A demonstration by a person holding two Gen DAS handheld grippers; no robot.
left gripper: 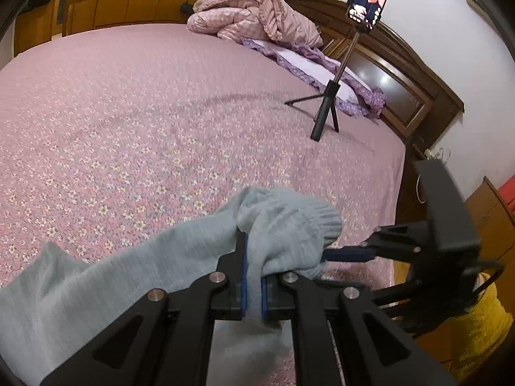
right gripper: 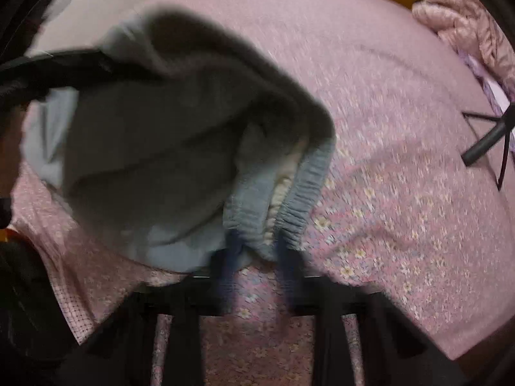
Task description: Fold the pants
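Pants (left gripper: 180, 251), pale blue-grey ribbed knit, soft and bunched, lifted just over the near edge of the bed (left gripper: 161, 112). Left gripper (left gripper: 253, 276) clamped on a fold of the knit, cloth pinched between its blue pads and mounded over the fingertips. Ribbed cuff rounded at the top of the bunch; remaining fabric trailing toward the left near corner. Right gripper (right gripper: 259, 257) seen blurred from its own camera, fingers appearing apart around the gathered elastic waistband (right gripper: 289, 186), yet actually drawn together and nipping that edge. Pale lining showing inside the waistband. Bedspread pink, quilted, small-flowered. Black tripod (left gripper: 325, 109) with a phone standing near the far right edge beside a crumpled pink quilt (left gripper: 251, 16).
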